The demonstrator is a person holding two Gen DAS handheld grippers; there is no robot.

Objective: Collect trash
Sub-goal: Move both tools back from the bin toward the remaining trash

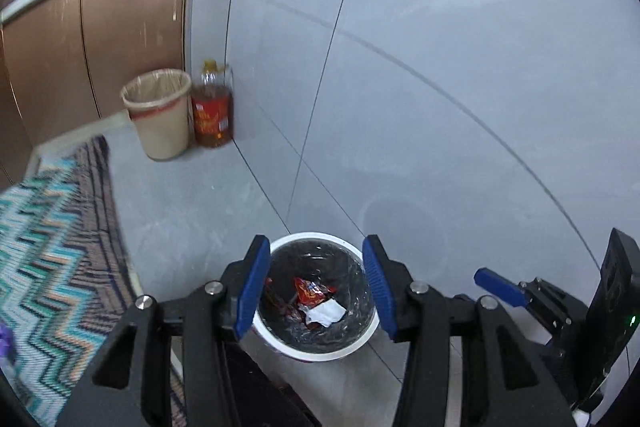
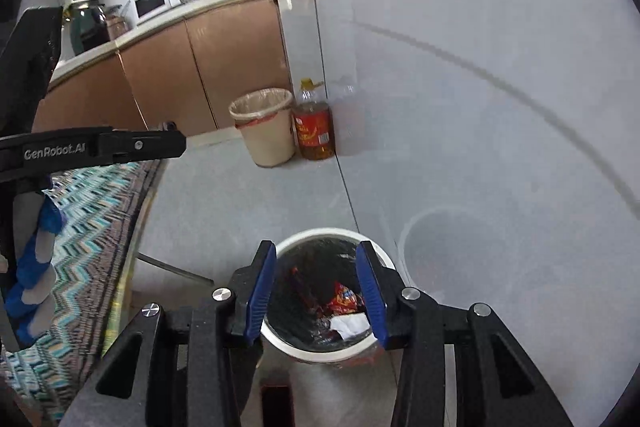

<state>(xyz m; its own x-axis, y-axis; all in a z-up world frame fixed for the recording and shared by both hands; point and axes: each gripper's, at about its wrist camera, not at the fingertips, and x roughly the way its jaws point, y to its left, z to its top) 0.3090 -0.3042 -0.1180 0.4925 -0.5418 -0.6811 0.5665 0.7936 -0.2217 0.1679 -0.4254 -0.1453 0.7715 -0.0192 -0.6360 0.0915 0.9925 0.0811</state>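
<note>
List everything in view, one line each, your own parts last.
trash bin: one, white with black liner, on the floor below both tongs
wrappers: several, red, inside the trash bin
paper scrap: one, white, on the wrappers
beige bin: one, clear liner, by the cabinets
oil bottle: one, amber with red label, right of the beige bin
cabinets: brown, under a pale counter
microwave: one, white, on the counter
rug: one, teal zigzag, left
left tongs: blue pads, open, empty
right tongs: blue pads, open, empty
</note>
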